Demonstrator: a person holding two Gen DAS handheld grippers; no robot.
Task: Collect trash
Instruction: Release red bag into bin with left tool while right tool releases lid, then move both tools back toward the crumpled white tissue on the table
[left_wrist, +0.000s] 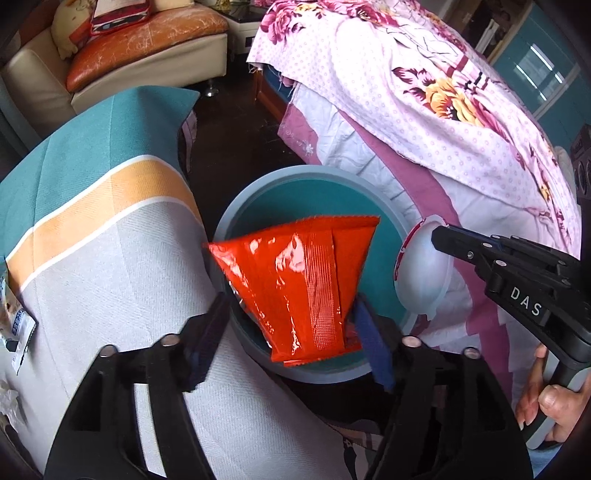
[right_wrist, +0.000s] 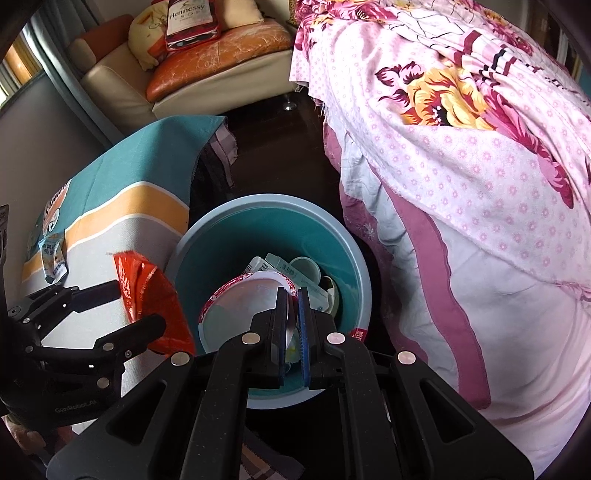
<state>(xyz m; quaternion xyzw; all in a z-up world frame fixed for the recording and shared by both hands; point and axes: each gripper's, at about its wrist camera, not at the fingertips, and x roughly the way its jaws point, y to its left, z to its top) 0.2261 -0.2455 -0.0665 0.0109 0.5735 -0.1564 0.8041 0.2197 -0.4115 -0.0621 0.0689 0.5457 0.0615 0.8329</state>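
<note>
Left claw (left_wrist: 291, 325) stands apart, the red wrapper (left_wrist: 303, 280) loose between its fingers over the bin (left_wrist: 258, 192). Right claw (right_wrist: 293, 325) is clamped on a white cup's (right_wrist: 236, 310) rim above the bin; the cup hides much of the trash (right_wrist: 291, 269) below. More packets (right_wrist: 51, 254) lie on the surface (right_wrist: 110, 221), partly cut off.
</note>
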